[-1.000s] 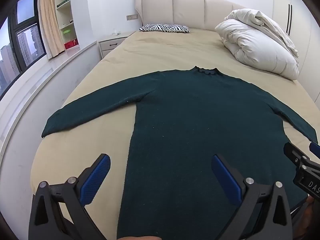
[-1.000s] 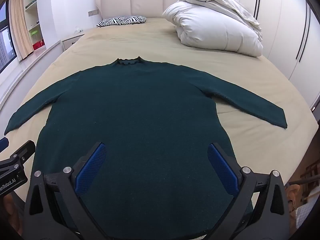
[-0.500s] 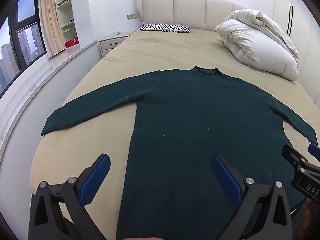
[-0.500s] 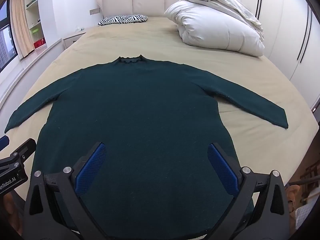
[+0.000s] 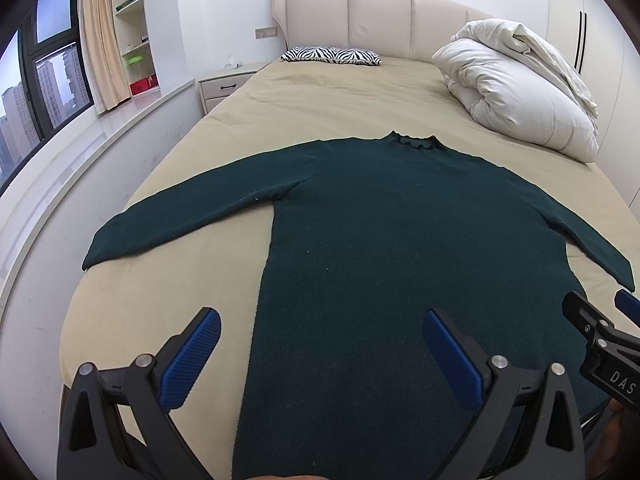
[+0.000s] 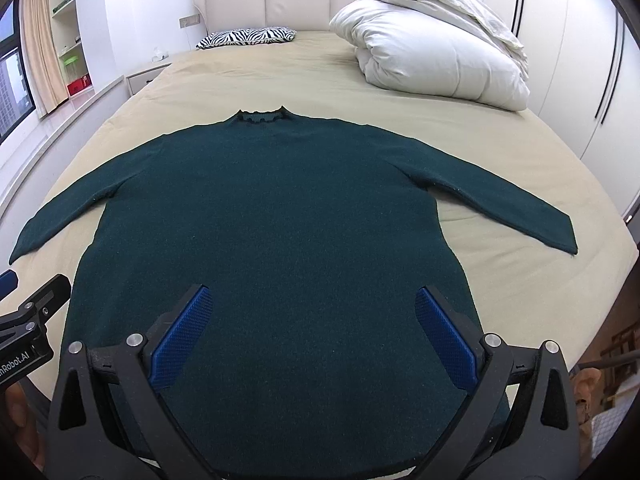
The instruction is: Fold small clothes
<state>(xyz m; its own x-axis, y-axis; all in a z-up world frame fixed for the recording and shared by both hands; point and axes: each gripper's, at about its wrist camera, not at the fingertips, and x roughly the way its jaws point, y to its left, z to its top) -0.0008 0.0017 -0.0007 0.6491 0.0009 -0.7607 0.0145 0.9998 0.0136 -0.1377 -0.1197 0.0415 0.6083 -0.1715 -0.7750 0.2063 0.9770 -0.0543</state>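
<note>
A dark green long-sleeved sweater [image 5: 392, 232] [image 6: 272, 216] lies flat on the bed, collar toward the headboard and both sleeves spread out to the sides. My left gripper [image 5: 320, 336] hovers open above the lower left part of the sweater body, its left blue pad over bare sheet. My right gripper [image 6: 312, 312] is open above the lower right part of the body, holding nothing. Each gripper shows at the edge of the other's view: the right one [image 5: 600, 340] and the left one [image 6: 28, 312]. The sweater's hem is hidden under the gripper frames.
The bed [image 5: 320, 100] has a tan sheet. A white duvet [image 5: 520, 92] is bundled at the far right and a zebra-print pillow [image 5: 332, 55] lies by the headboard. A nightstand [image 5: 228, 84] and window ledge run along the left; wardrobe doors [image 6: 580, 60] stand on the right.
Both views have shifted only slightly; the sweater lies unchanged and both grippers stay open.
</note>
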